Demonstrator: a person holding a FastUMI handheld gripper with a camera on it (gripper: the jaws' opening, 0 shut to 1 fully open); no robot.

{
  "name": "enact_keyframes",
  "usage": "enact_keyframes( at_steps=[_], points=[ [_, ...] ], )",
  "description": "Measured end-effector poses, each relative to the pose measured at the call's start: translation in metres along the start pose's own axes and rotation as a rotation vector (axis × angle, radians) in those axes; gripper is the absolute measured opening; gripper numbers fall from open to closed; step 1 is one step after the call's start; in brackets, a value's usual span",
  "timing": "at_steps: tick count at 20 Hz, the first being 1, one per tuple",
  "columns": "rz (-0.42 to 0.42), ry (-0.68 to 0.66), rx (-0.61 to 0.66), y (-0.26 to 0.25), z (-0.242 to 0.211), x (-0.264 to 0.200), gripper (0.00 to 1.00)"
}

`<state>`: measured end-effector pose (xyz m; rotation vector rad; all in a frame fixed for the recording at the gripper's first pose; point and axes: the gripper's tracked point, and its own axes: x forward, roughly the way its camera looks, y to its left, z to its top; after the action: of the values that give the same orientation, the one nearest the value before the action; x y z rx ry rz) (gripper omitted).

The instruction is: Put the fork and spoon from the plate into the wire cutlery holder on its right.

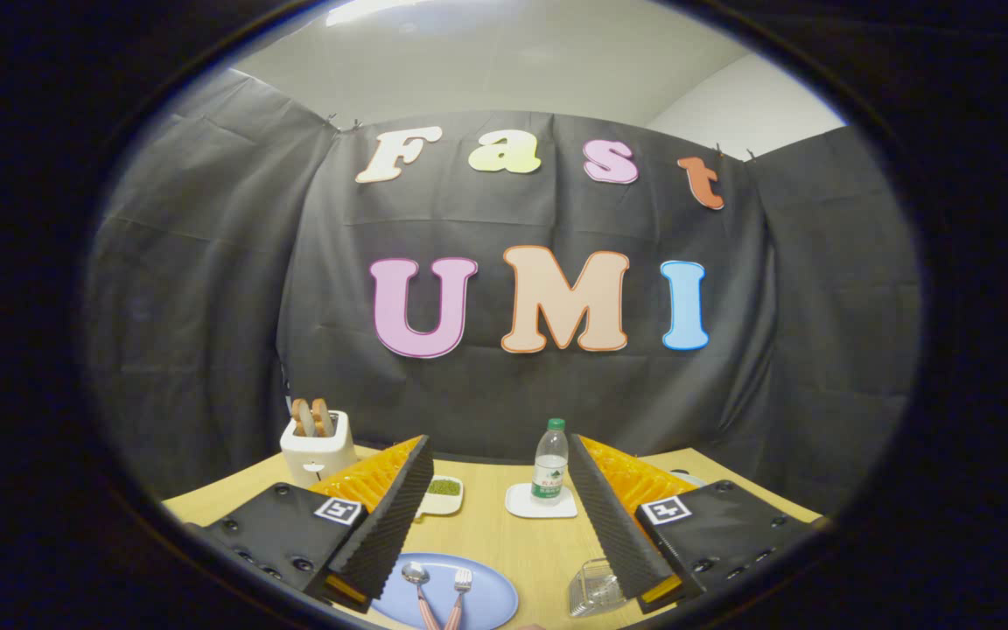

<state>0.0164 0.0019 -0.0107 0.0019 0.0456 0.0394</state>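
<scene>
Two utensils, spoon (417, 581) and fork (460, 588), lie on the blue plate (491, 602) below the gripper (499, 503), its fingers spread and empty for a pick, clear holder (596, 588) right; beyond, bottle (549, 461), toaster (318, 448).

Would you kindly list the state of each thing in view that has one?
Gripper: fingers open, holding nothing, above the table.
Blue round plate: on the wooden table, holding both utensils.
Pink-handled spoon: lying on the plate, untouched.
Pink-handled fork: lying beside the spoon, untouched.
Clear plastic water bottle: upright, capped, on a white square coaster.
White toaster: bread slices in its slots.
</scene>
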Motion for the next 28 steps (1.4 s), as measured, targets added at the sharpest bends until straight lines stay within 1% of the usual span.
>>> enact_keyframes(
  at_steps=[7, 10, 17, 24, 28],
  points=[
    [0.05, 0.061, -0.013, 0.012, -0.021, 0.008, 0.99],
    [0.072, 0.105, -0.021, 0.016, -0.039, 0.011, 0.99],
    [0.128, 0.269, -0.031, 0.026, -0.097, 0.016, 0.99],
    [0.17, 0.437, -0.078, 0.034, -0.158, 0.01, 0.99],
    [0.178, 0.546, -0.119, 0.031, -0.199, 0.005, 0.99]
  ],
)
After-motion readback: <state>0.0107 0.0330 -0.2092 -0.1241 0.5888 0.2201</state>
